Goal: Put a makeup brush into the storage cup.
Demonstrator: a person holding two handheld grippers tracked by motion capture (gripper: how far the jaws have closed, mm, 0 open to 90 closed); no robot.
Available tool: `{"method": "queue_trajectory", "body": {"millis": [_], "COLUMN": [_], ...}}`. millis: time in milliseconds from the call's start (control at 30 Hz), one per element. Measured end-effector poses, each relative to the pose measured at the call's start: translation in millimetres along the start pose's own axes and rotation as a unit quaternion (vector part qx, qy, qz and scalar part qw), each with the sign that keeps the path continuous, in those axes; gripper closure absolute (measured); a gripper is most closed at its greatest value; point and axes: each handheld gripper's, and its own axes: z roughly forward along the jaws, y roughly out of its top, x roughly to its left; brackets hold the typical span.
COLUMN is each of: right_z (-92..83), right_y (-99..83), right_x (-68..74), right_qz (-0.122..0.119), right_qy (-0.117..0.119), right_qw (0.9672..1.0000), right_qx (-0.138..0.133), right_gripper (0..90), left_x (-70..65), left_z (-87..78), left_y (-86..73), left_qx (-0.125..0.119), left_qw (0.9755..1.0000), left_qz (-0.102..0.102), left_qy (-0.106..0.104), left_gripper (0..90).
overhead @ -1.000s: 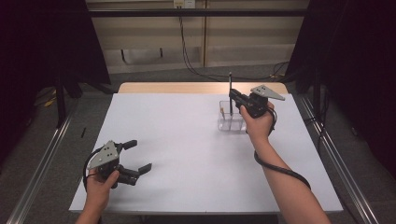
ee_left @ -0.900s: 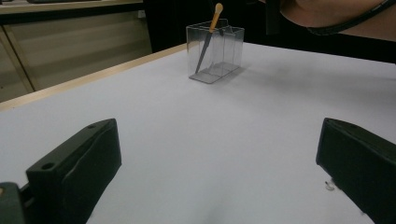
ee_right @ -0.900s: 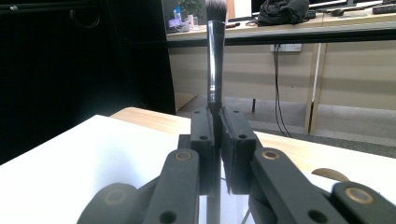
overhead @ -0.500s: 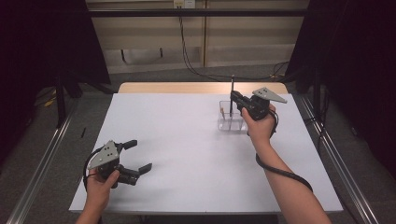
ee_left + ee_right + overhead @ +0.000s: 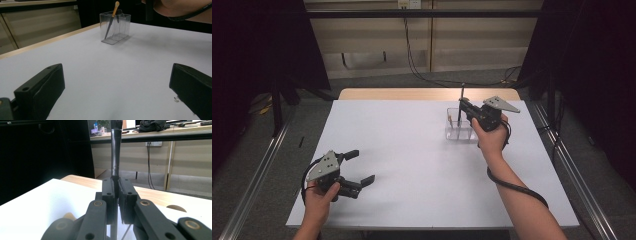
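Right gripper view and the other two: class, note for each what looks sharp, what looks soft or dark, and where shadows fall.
Right gripper view: black brush fairly sharp, gripper links nearest the lens soft, left background very dark.
Left gripper view: clear holder crisp, near black jaws blurred, faint shadow beside the holder.
High view: white table evenly lit, surroundings dark, soft shadow under the left gripper.

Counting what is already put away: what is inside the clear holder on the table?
One orange-tipped stick leans inside the clear holder. The right tongs hold a black brush upright above it. The hand covers part of the holder.
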Motion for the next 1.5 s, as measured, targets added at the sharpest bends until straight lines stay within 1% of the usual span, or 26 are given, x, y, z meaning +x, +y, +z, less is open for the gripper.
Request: {"method": "queue_trajectory", "body": {"millis": [267, 467, 567, 633, 700, 800, 867, 1000, 1100, 1167, 1267, 1333, 1500], "right_z": [-0.6, -1.0, -0.9, -2.0, -2.9, -5.0, -6.5, -9.6, -12.0, -13.5, -16.7, -17.9, -21.0], "right_y": [-1.5, -1.7, -2.1, -2.3, -2.4, -2.3, -1.9, -1.5, -1.4, -1.7, -2.1, -2.7, -4.7], "right_x": [0.1, 0.7, 1.0, 1.3, 1.1, 0.6, 0.4, 1.6, 2.1, 1.6, 0.8, 0.2, 0.0], "right_qz": [0.003, -0.002, -0.001, -0.002, -0.004, 0.004, 0.0, -0.002, 0.001, 0.005, 0.004, 0.005, -0.003], "right_qy": [0.003, 0.007, 0.011, 0.019, 0.019, 0.025, 0.031, 0.056, 0.065, 0.071, 0.073, 0.077, 0.084], "right_qw": [1.0, 0.9999, 0.9999, 0.9997, 0.9997, 0.9996, 0.9995, 0.9983, 0.9977, 0.9973, 0.9972, 0.997, 0.9963], "right_qx": [0.004, 0.01, 0.013, 0.012, 0.013, 0.01, 0.009, 0.012, 0.016, 0.013, 0.009, 0.009, 0.019], "right_gripper": [84.2, 84.2, 82.4, 75.5, 69.4, 58.5, 51.4, 39.5, 33.5, 29.8, 25.2, 23.8, 18.5], "left_x": [-0.5, -0.2, -0.7, -0.6, -0.6, -0.9, -1.0, -1.2, -1.3, -1.3, -1.3, -1.3, -1.3], "left_z": [-0.1, 0.1, 0.1, -0.1, 0.0, 0.5, 0.6, 0.6, 0.8, 0.7, 0.7, 0.7, 0.3], "left_y": [0.2, 0.2, 0.3, 0.3, 0.2, 0.3, 0.4, 0.5, 0.6, 0.7, 0.8, 0.7, 0.9], "left_qx": [-0.002, 0.0, -0.002, 0.0, 0.0, -0.002, -0.002, -0.002, 0.0, 0.001, 0.001, -0.001, 0.001], "left_qw": [1.0, 1.0, 1.0, 1.0, 1.0, 1.0, 1.0, 1.0, 1.0, 1.0, 1.0, 1.0, 1.0], "left_qz": [-0.001, 0.002, 0.0, 0.001, 0.001, 0.001, 0.001, 0.001, 0.002, 0.002, 0.002, 0.002, 0.003], "left_qy": [0.0, -0.002, -0.002, -0.001, -0.001, -0.002, -0.002, -0.001, 0.0, -0.001, -0.001, 0.001, 0.001], "left_gripper": [0.0, 0.0, 0.0, 0.0, 0.0, 0.0, 0.0, 0.0, 0.0, 0.0, 0.0, 0.0, 0.0]}}
